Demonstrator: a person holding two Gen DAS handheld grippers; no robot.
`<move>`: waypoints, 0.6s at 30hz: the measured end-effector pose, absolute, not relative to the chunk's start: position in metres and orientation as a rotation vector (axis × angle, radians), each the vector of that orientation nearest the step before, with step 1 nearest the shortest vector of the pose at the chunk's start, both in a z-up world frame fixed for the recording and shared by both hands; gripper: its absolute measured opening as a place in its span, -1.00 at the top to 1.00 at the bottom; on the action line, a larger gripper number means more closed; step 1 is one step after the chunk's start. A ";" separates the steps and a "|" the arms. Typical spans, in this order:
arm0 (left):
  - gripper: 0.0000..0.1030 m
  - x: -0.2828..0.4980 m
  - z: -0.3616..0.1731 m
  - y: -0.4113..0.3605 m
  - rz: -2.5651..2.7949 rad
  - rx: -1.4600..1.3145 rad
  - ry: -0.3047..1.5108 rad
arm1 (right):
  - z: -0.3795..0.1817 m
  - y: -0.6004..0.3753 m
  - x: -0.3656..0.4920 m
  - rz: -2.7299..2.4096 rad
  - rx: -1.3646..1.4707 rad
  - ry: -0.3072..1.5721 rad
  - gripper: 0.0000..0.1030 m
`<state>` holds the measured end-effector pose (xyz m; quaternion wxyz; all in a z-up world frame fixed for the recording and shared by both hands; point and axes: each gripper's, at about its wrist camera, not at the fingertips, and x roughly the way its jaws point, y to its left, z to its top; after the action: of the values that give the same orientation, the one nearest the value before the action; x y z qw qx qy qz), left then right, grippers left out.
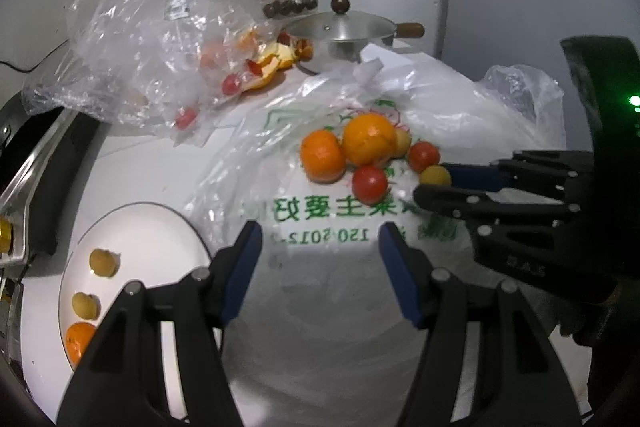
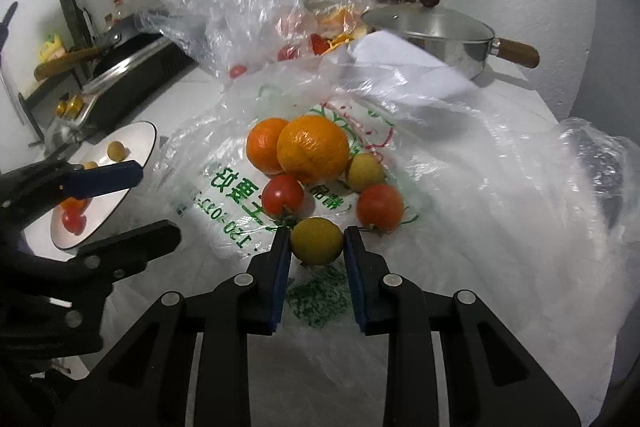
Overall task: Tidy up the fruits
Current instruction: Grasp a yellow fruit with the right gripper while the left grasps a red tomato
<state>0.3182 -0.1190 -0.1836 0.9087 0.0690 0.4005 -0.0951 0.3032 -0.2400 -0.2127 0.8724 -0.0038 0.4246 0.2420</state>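
Yellow and small, a round fruit (image 2: 316, 241) sits pinched between the blue pads of the right gripper (image 2: 317, 247), both pads pressing its sides as it rests on the white printed plastic bag (image 2: 460, 187). Just beyond the fingertips lie two red tomatoes (image 2: 282, 195), one to the left and one to the right (image 2: 380, 207), with a second yellow fruit (image 2: 365, 171) behind them. Farther ahead, two oranges (image 2: 313, 149) touch each other. The left gripper (image 1: 320, 247) hangs with its jaws about half apart and nothing between them, over the bag's green lettering. To its left, near its fingers, a white plate (image 1: 132, 227) holds two yellow fruits (image 1: 104, 262) and an orange (image 1: 79, 341). Far ahead, a lidded steel pan (image 1: 352, 35) stands beside a crumpled clear bag (image 1: 132, 27).
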 end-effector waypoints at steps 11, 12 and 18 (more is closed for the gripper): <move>-0.21 0.341 -0.191 -0.147 -0.207 0.152 0.849 | -0.199 -0.270 0.299 0.503 0.032 0.828 0.45; -0.21 0.344 -0.193 -0.150 -0.205 0.157 0.852 | -0.199 -0.271 0.300 0.502 0.035 0.825 0.45; -0.19 0.358 -0.198 -0.161 -0.216 0.151 0.872 | -0.199 -0.282 0.307 0.509 0.057 0.814 0.45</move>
<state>0.3579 -0.1609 -0.1984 0.8979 0.0728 0.4213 -0.1045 0.3074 -0.2817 -0.1991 0.8865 0.0276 0.3916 0.2447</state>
